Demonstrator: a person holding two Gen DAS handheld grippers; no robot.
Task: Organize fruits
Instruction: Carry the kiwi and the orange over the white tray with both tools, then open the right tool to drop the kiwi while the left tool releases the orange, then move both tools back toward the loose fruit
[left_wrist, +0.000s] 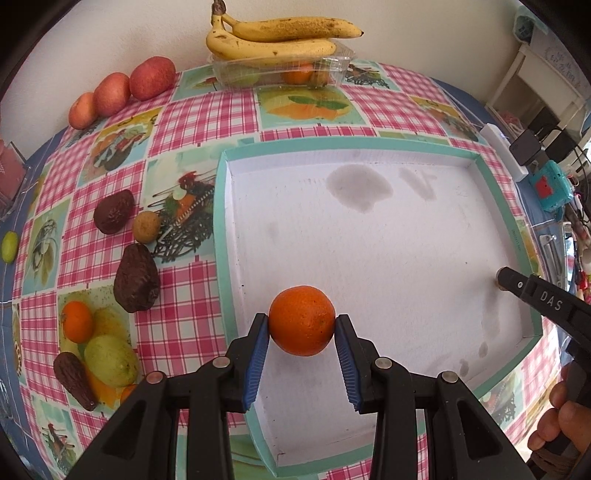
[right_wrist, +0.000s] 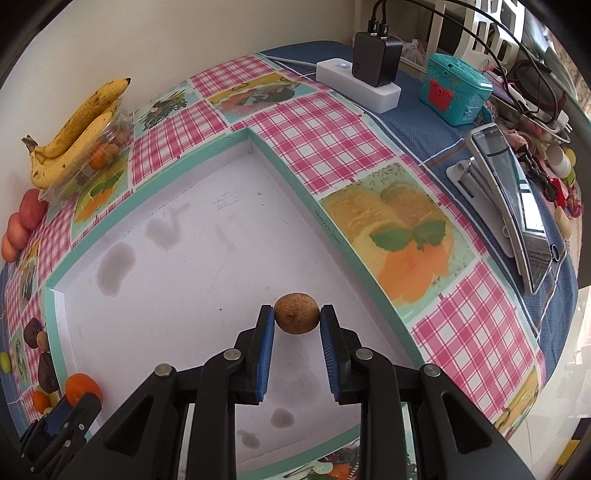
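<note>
Fruit is gripped on both sides: left tool (left_wrist: 302, 334) clamps an orange (left_wrist: 302, 319), right tool (right_wrist: 296, 330) pinches a small brown fruit (right_wrist: 296, 313), both above the white tray (left_wrist: 369, 236). Either round fruit may roll toward the tray's 12 o'clock wall if dropped.

My left cam sits just behind the left gripper (left_wrist: 302, 325), looking fwd and down along its fingers, close over the near-left part of the white tray (left_wrist: 369, 236), facing the back wall. My right cam rides behind the right gripper (right_wrist: 297, 317), same steep tilt, close above the tray's (right_wrist: 207, 258) right side, angled toward the back-left corner. Both views share the tray floor, the checked tablecloth (left_wrist: 177, 122) (right_wrist: 325, 129), the bananas (left_wrist: 280, 37) (right_wrist: 74, 125) and the power strip (left_wrist: 506, 155) (right_wrist: 358, 86).
</note>
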